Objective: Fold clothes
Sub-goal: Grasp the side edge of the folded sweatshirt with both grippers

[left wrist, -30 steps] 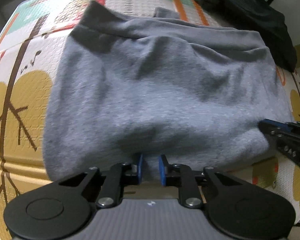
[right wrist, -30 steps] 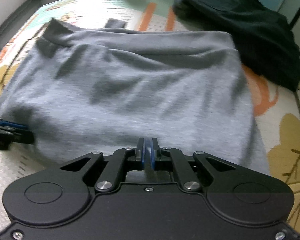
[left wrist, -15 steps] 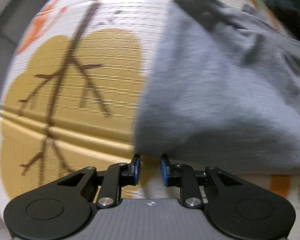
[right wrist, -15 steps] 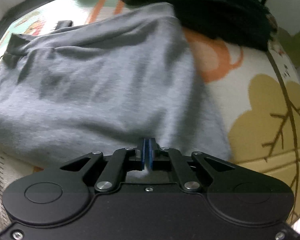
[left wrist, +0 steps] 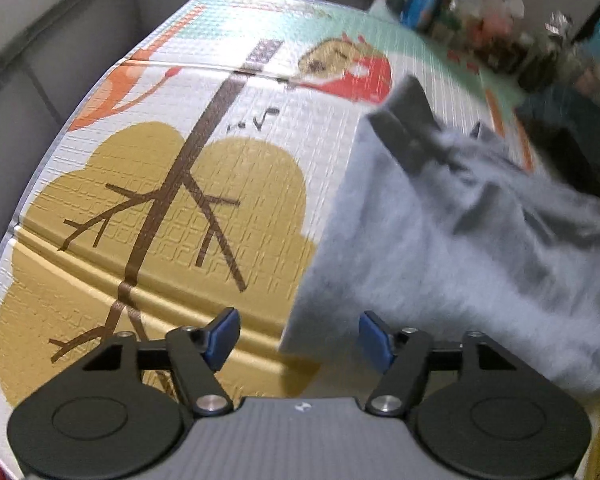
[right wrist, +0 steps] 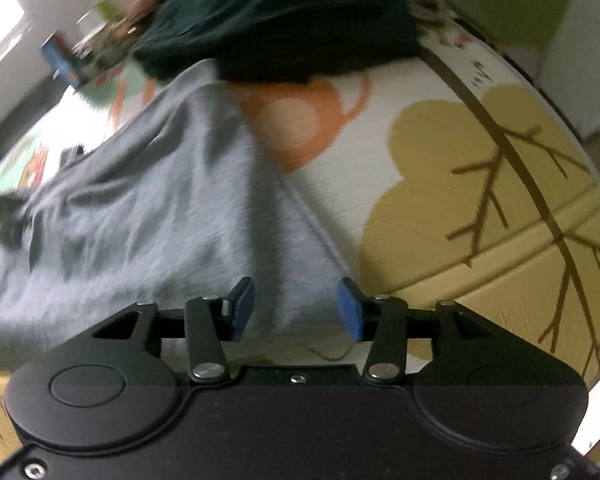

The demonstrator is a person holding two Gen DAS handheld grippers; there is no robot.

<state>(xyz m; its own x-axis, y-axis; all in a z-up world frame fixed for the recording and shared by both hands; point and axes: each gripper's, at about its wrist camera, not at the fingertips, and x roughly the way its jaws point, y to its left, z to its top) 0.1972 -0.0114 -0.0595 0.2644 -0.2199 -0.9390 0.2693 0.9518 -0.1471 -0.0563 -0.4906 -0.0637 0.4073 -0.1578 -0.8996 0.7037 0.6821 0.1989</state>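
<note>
Both let go: left gripper (left wrist: pixel 296 338) and right gripper (right wrist: pixel 296 306) have just been opening, nothing pinched; grey garment (left wrist: pixel 460 248) lies folded on the mat (left wrist: pixel 160 208); dark garment (right wrist: pixel 284 16) looks unfolded.

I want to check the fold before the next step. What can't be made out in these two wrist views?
- Grey garment, left wrist view: its right side runs off the frame edge, and motion blur smears the creases.
- Grey garment's near hem, right wrist view: hidden behind the right gripper body.
- Dark garment, right wrist view: top cut off by the frame, shape unreadable.
- Clutter beyond the play mat, left wrist view: too blurred and small to identify.
</note>
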